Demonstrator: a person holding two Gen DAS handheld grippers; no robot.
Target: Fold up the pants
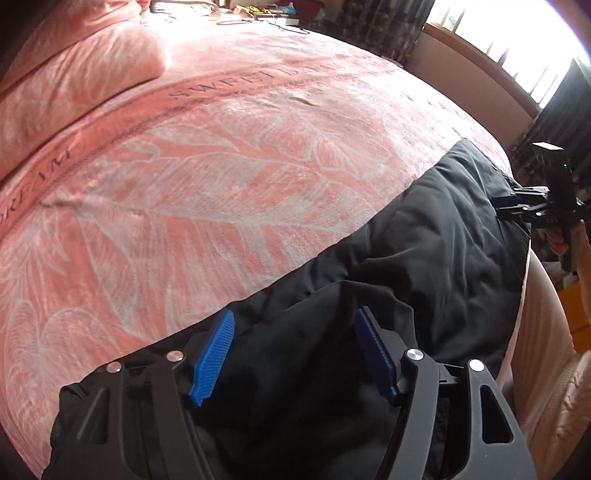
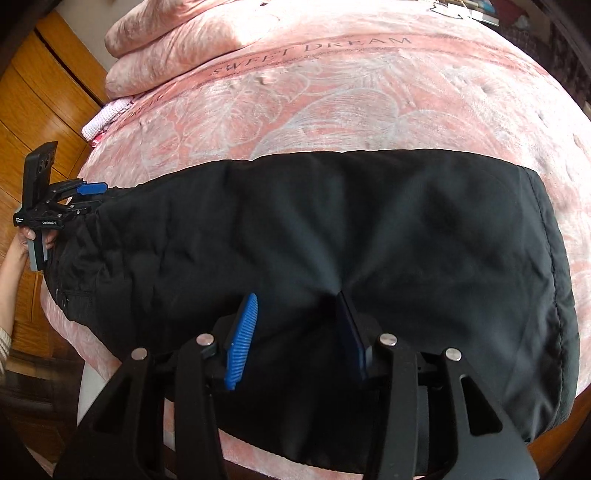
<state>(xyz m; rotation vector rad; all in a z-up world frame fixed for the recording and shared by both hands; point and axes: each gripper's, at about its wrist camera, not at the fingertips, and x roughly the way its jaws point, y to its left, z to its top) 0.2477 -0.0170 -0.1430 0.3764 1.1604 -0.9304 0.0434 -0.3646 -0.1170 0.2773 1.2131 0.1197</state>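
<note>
Black pants (image 2: 332, 229) lie folded lengthwise along the near edge of a pink bed; they also show in the left wrist view (image 1: 424, 251). My left gripper (image 1: 295, 325) is open, its blue pads on either side of a raised bunch of the fabric at the waist end. It also shows in the right wrist view (image 2: 88, 199) at the pants' left end. My right gripper (image 2: 295, 306) is open over the middle of the pants, with fabric puckered between its pads. It shows small in the left wrist view (image 1: 506, 206) at the pants' far end.
The pink blanket (image 2: 332, 92) with leaf print covers the bed. Pink pillows (image 2: 177, 44) are stacked at the far left. A wooden wardrobe (image 2: 37, 92) stands to the left. A window and curtains (image 1: 517, 48) are beyond the bed. Clutter lies at the bed's far side (image 1: 266, 14).
</note>
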